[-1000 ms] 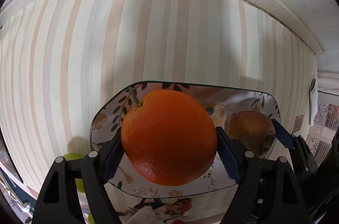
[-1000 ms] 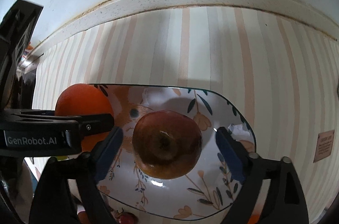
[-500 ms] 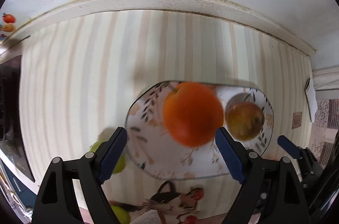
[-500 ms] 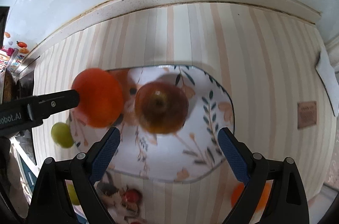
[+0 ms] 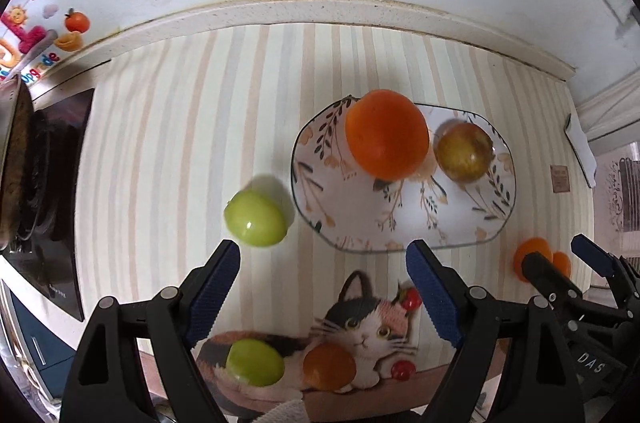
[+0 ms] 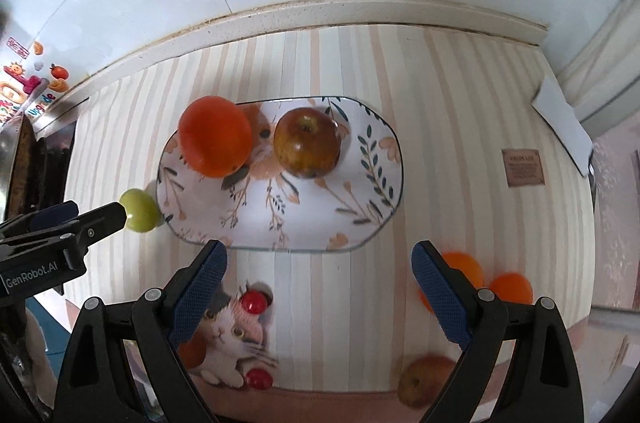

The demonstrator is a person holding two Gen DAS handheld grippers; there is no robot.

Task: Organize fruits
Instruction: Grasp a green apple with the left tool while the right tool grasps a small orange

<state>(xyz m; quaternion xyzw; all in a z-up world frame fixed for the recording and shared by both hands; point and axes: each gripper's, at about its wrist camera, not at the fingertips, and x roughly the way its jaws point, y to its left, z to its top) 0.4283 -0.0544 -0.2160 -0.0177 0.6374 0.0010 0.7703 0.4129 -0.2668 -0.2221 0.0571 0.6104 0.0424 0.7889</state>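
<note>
A floral plate point(image 5: 404, 223) point(image 6: 304, 219) lies on the striped cloth and holds a large orange point(image 5: 386, 134) point(image 6: 215, 136) and a brownish apple point(image 5: 464, 152) point(image 6: 307, 148). My left gripper point(image 5: 323, 285) is open and empty, raised above the plate's near left edge. My right gripper point(image 6: 319, 287) is open and empty, raised above the plate's near edge. A green fruit point(image 5: 255, 218) point(image 6: 139, 210) lies just left of the plate. Two small oranges point(image 6: 460, 269) point(image 5: 534, 257) lie right of it.
Another green fruit point(image 5: 254, 362) and a small orange point(image 5: 329, 367) lie on the cat picture point(image 5: 368, 327) near the front edge. An apple point(image 6: 426, 379) lies at the front right. A dark stove point(image 5: 48, 183) is at the left. A white wall ledge point(image 5: 320, 11) bounds the back.
My left gripper opened and let the large orange go onto the plate. Both grippers pulled up and back, so more of the cloth and loose fruit shows.
</note>
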